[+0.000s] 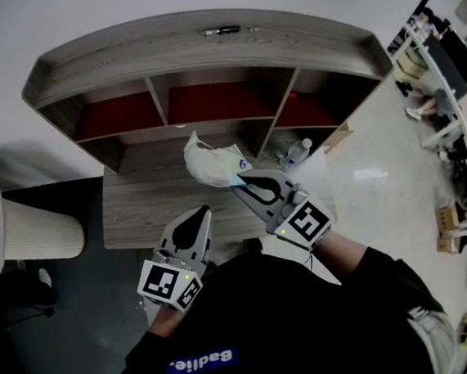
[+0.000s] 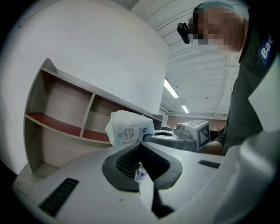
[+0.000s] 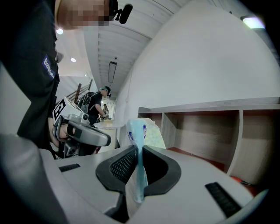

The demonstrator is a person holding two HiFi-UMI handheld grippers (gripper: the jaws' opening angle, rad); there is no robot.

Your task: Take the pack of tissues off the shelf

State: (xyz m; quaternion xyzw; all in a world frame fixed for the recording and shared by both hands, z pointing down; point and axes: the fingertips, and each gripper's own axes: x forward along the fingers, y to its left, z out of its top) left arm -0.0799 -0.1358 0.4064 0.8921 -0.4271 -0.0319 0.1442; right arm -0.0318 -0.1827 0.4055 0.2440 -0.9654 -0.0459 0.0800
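Observation:
The white pack of tissues point(image 1: 210, 161) with a blue mark hangs in the air in front of the wooden shelf point(image 1: 204, 52), above the shelf's lower board. My right gripper point(image 1: 242, 182) is shut on the pack's thin edge. In the right gripper view that edge point(image 3: 139, 151) is pinched between the jaws and the pack point(image 3: 144, 130) stands up beyond them. My left gripper point(image 1: 202, 215) is shut on nothing, lower and to the left of the pack. From the left gripper view the pack point(image 2: 129, 127) sits just beyond its tips point(image 2: 141, 142), beside the right gripper point(image 2: 175, 134).
A clear water bottle point(image 1: 297, 152) lies on the lower board at the right. A dark pen point(image 1: 223, 31) rests on the shelf's top. A white ribbed bin point(image 1: 32, 226) stands at the left. Desks and chairs point(image 1: 445, 79) fill the far right.

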